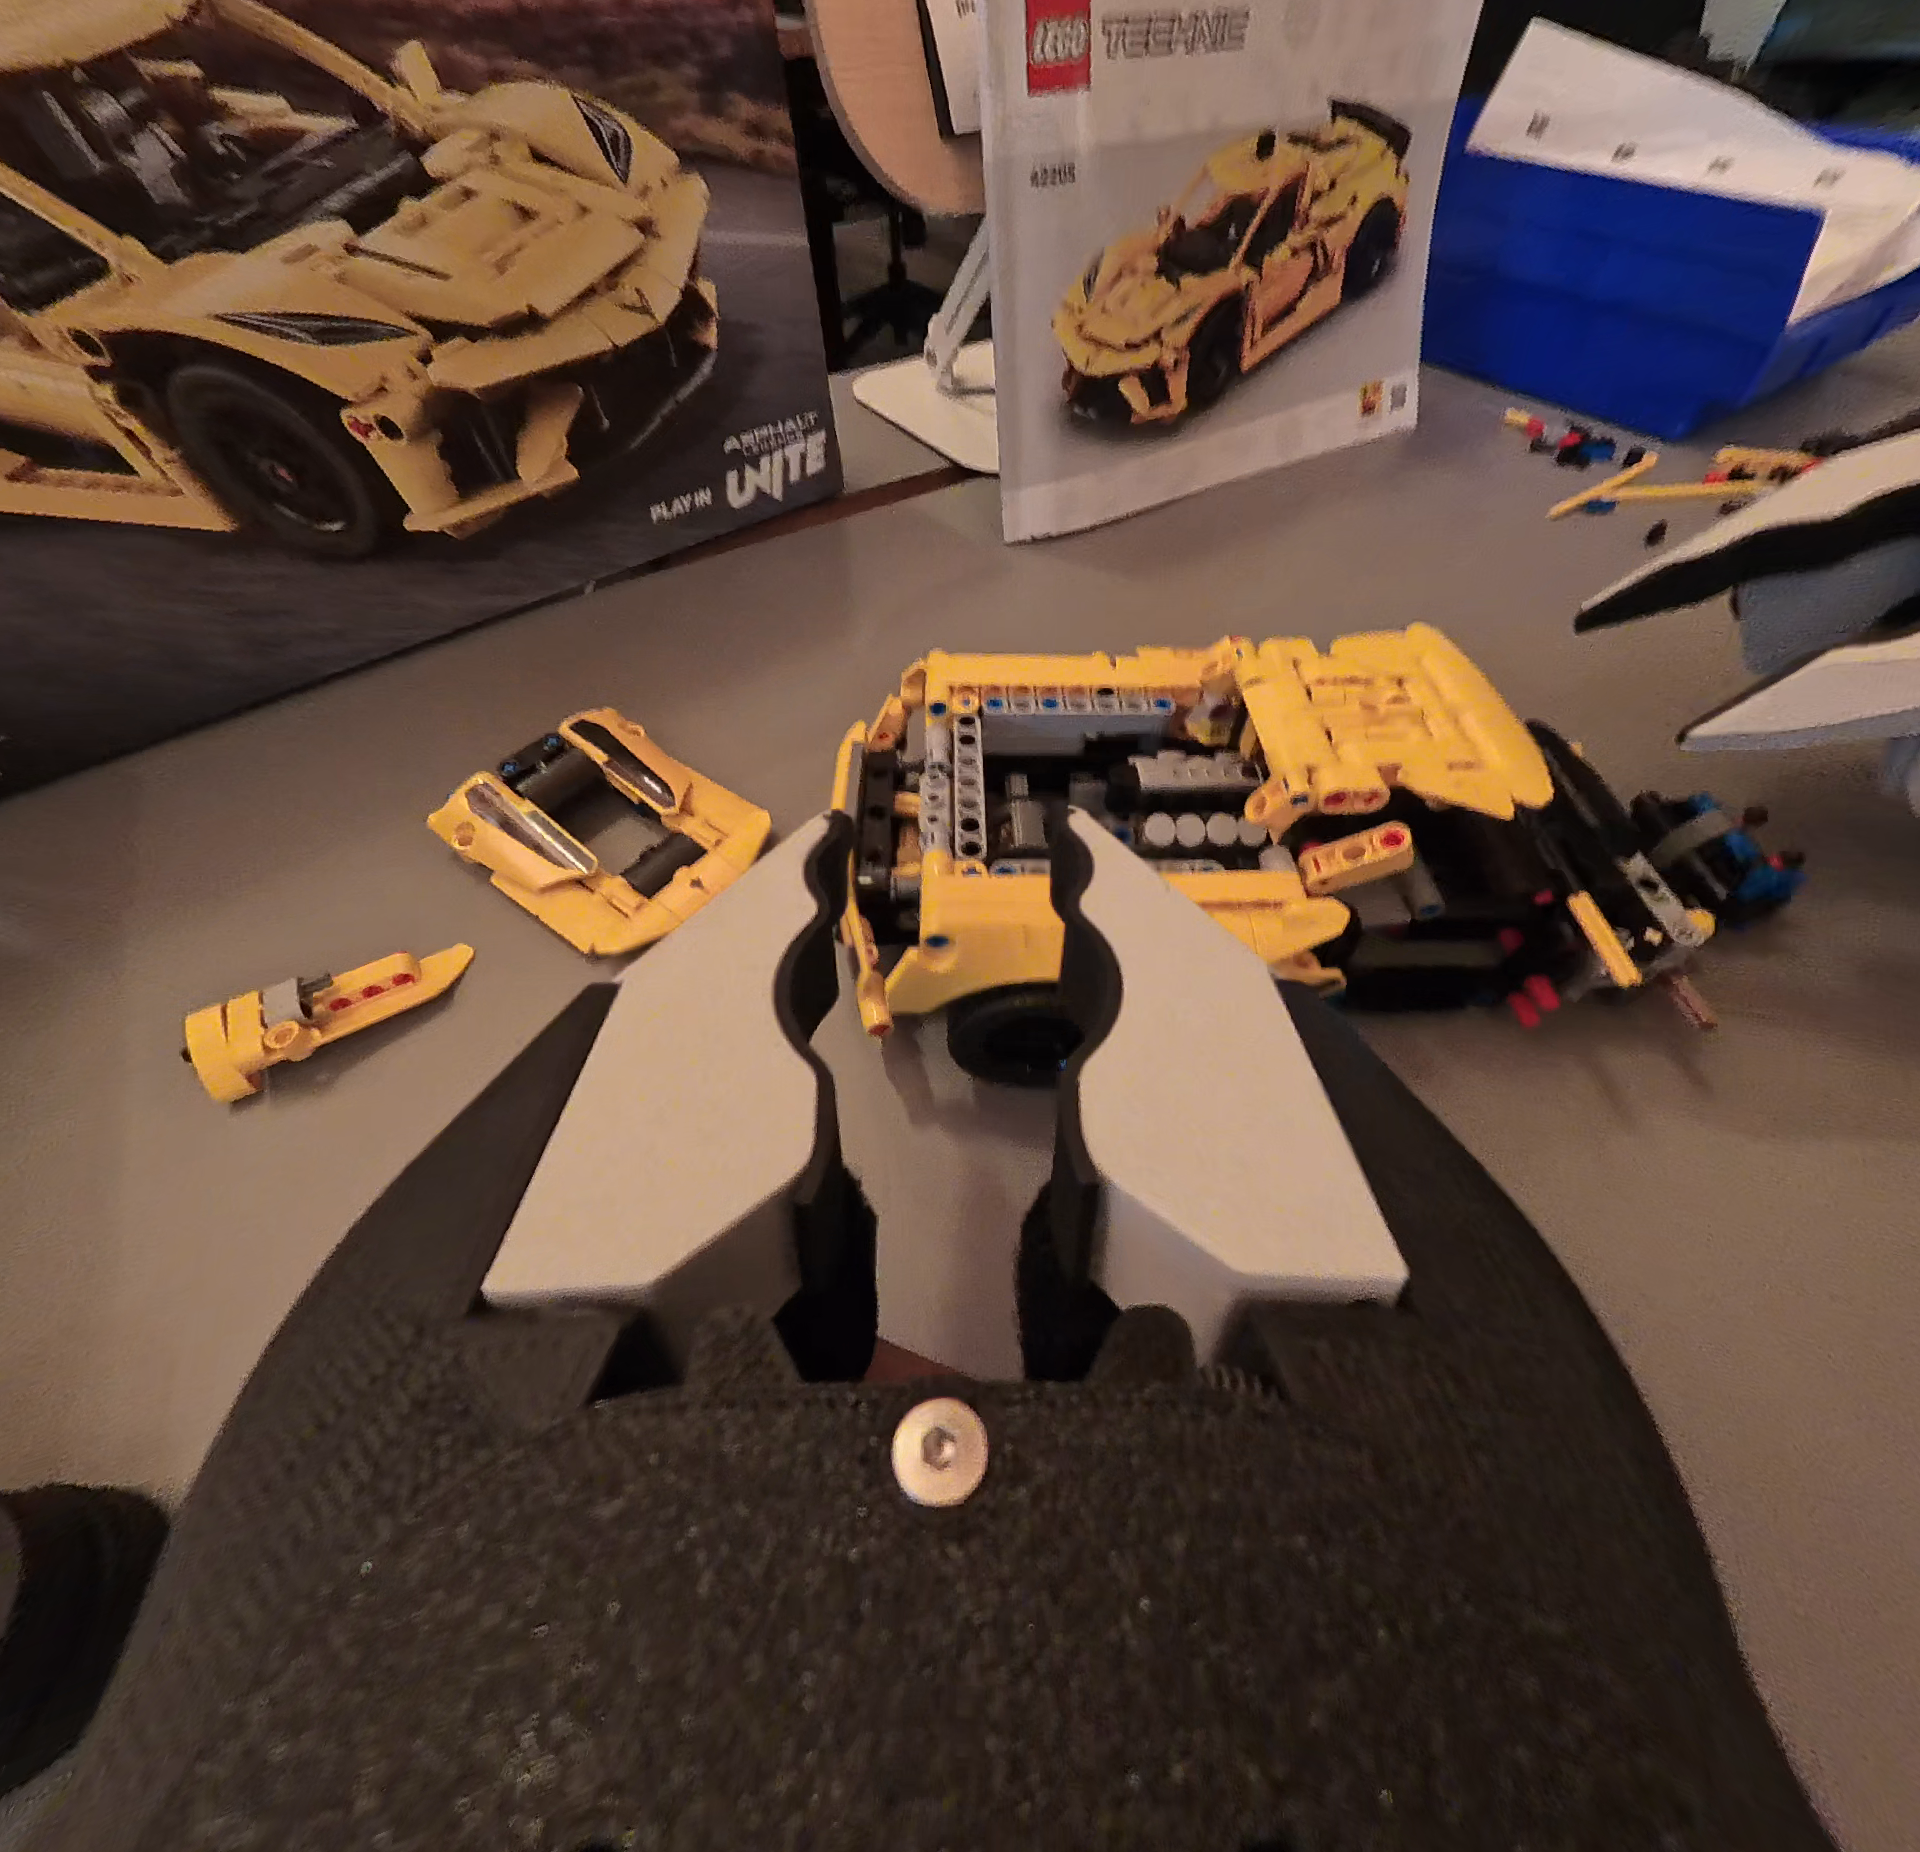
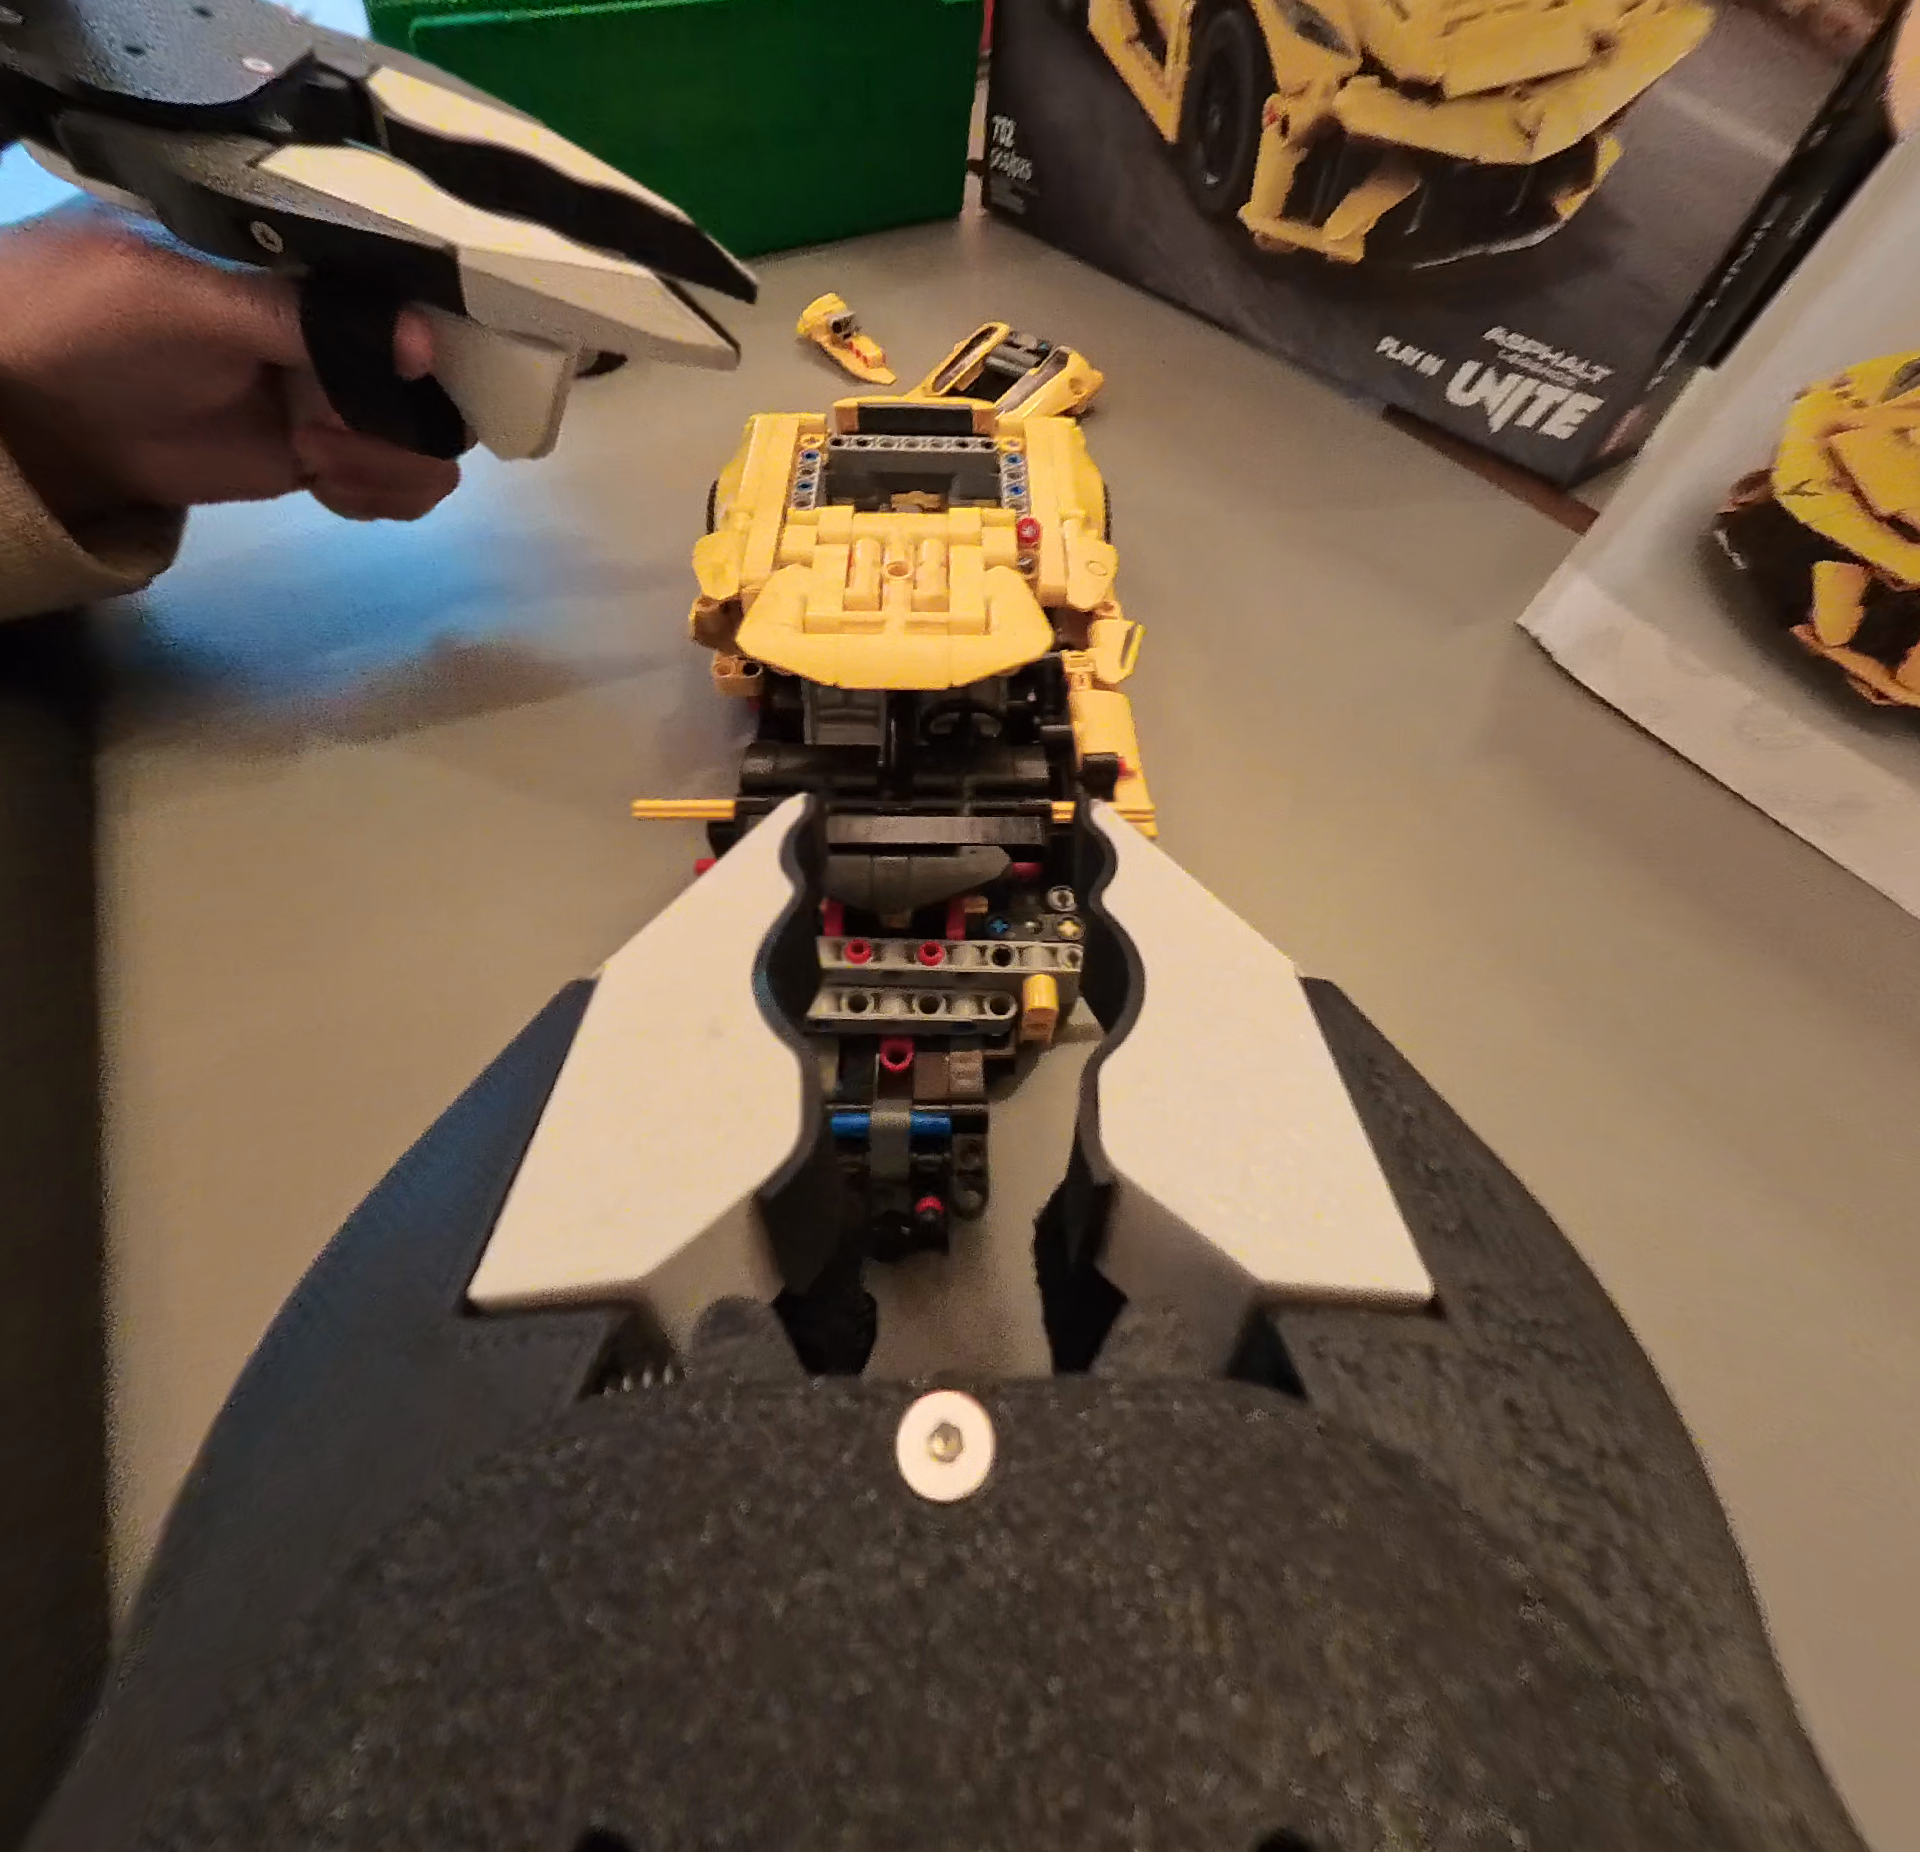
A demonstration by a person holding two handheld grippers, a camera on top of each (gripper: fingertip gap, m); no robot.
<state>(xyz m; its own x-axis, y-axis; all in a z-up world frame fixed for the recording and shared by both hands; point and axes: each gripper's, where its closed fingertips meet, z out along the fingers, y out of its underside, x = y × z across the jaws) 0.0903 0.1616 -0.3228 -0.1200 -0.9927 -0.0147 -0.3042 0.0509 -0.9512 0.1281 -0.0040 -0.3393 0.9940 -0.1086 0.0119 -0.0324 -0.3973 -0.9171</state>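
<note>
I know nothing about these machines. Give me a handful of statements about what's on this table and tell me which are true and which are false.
1. Both claws are open. True: the left claw and the right claw each show a gap between their fingers.
2. The yellow brick car is fully built. False: its chassis and inner parts are exposed, and a yellow panel piece lies apart beside it.
3. The right claw's fingers straddle the car's bare end. True, though I cannot tell if they touch it.
4. The open bin behind the car is red. False: it is green.
5. A small yellow part lies loose on the grey table. True.
</note>
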